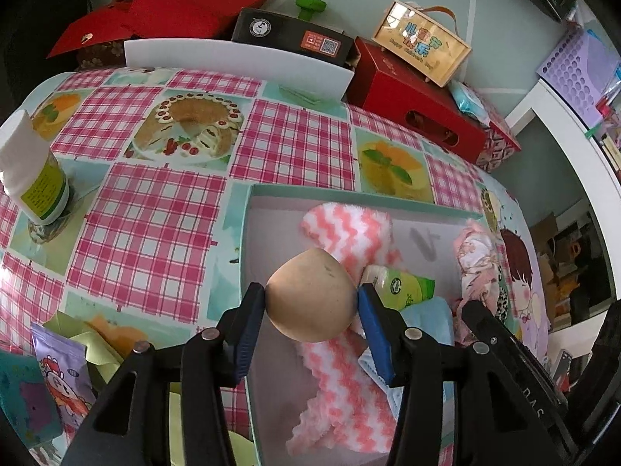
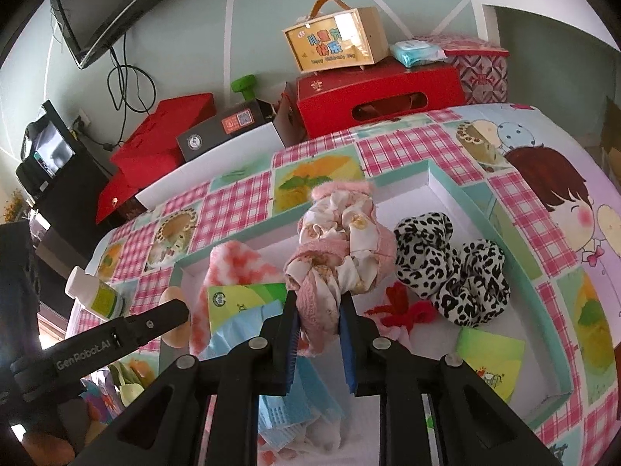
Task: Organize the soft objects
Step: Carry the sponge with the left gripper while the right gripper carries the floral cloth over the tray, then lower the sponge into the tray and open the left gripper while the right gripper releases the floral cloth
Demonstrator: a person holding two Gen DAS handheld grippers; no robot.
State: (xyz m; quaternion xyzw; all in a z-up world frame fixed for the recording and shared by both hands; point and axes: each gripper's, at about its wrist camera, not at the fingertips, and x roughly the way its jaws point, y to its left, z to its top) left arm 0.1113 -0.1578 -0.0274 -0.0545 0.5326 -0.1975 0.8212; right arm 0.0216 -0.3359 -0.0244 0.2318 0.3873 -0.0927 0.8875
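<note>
Left gripper point(image 1: 310, 303) jaws half closed, pinching tan sponge point(image 1: 312, 295) between them, above box point(image 1: 248, 233). Right gripper point(image 2: 318, 310) jaws narrow, clamping pink scrunchie point(image 2: 337, 248) over same box.

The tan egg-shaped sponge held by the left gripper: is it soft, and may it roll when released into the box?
The tan sponge is probably soft and light: the left gripper holds it by its sides alone, above the box. Its rounded, teardrop form suggests it may roll a little if dropped. The pink-and-white cloth beneath would likely cushion and stop it.
</note>
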